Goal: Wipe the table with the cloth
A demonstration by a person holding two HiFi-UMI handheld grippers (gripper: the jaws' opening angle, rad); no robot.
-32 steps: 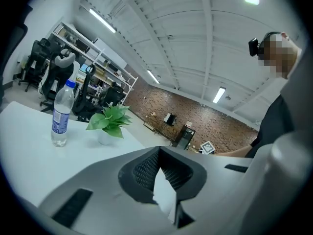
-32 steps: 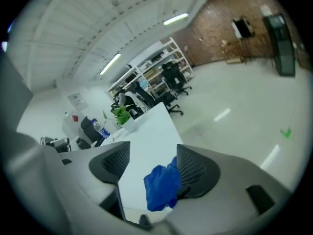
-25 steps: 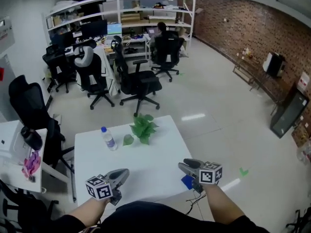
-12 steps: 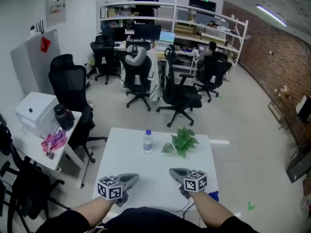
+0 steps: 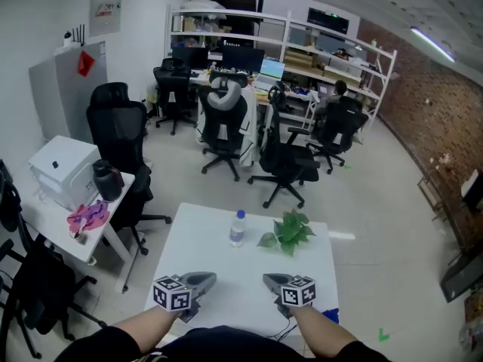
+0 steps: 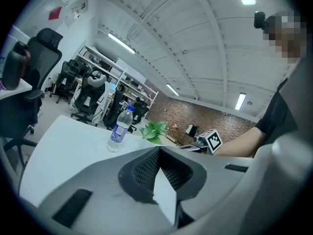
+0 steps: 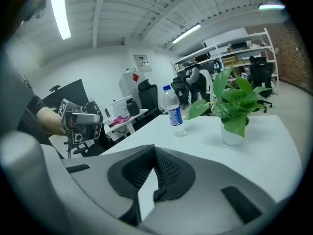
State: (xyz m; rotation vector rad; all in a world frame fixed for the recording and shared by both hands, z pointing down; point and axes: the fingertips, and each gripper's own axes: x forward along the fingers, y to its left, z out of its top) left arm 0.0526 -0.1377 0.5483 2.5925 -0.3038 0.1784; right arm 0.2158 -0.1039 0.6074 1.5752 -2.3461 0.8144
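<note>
A pink cloth (image 5: 89, 217) lies crumpled on a white side table (image 5: 45, 217) to the left, apart from both grippers; it also shows as the pink cloth (image 7: 113, 120) in the right gripper view. My left gripper (image 5: 207, 278) and right gripper (image 5: 268, 279) hover side by side over the near edge of the white table (image 5: 196, 247). Each points toward the far side. The left gripper (image 6: 159, 151) has its jaws shut with nothing between them. The right gripper (image 7: 155, 151) is shut and empty too.
A water bottle (image 5: 237, 228) and a small potted plant (image 5: 290, 231) stand at the table's far edge. A blue object (image 5: 330, 315) shows below the table's near right corner. Black office chairs (image 5: 121, 149) stand left and beyond. A dark jug (image 5: 108, 180) sits on the side table.
The head view has swung left, bringing the side table and pink cloth into sight. My right gripper has come in from the table's right corner to the near edge, beside the left one.
</note>
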